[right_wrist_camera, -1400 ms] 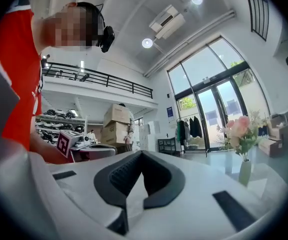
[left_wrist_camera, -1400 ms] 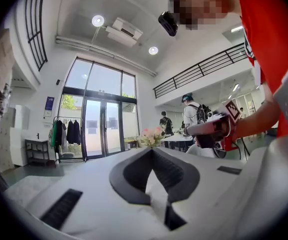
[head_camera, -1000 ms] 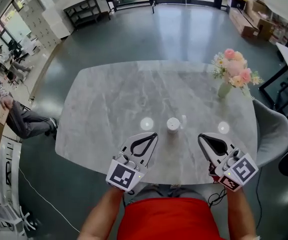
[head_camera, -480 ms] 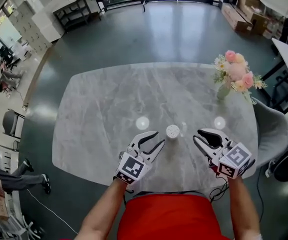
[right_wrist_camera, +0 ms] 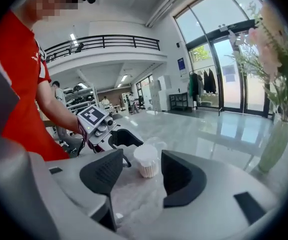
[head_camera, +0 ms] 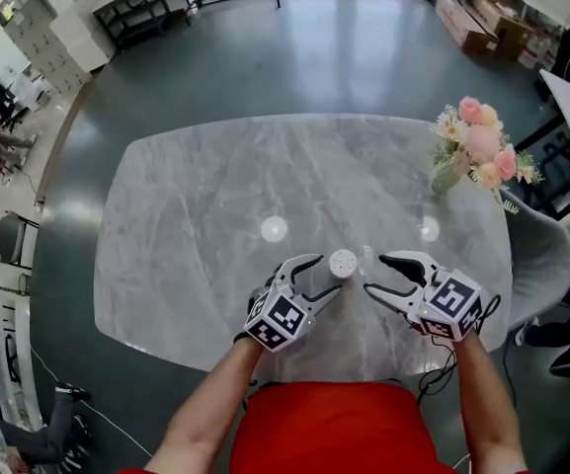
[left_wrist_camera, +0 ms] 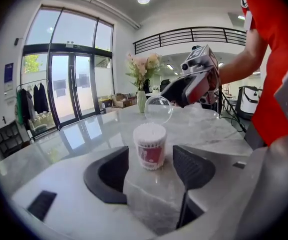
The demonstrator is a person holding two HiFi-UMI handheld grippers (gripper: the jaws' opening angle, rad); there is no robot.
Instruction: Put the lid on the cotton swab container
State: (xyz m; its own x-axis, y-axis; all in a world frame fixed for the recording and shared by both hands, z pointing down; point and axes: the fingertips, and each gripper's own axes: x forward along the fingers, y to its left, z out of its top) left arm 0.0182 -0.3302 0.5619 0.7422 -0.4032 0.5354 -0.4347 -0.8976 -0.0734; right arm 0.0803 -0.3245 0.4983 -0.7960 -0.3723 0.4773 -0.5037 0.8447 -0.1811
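The grey marble table (head_camera: 215, 186) fills the head view, its near edge hidden behind the person's arms and red shirt. A vase of pink flowers (head_camera: 474, 151) stands at its far right. The left gripper (head_camera: 322, 275) and right gripper (head_camera: 374, 276) face each other, jaws opening wide, gripping nothing. Between them the uncapped cotton swab container (head_camera: 342, 263) stands untouched. The clear lid (left_wrist_camera: 158, 109), just beside it toward the right gripper, is faint, its pose hard to make out.
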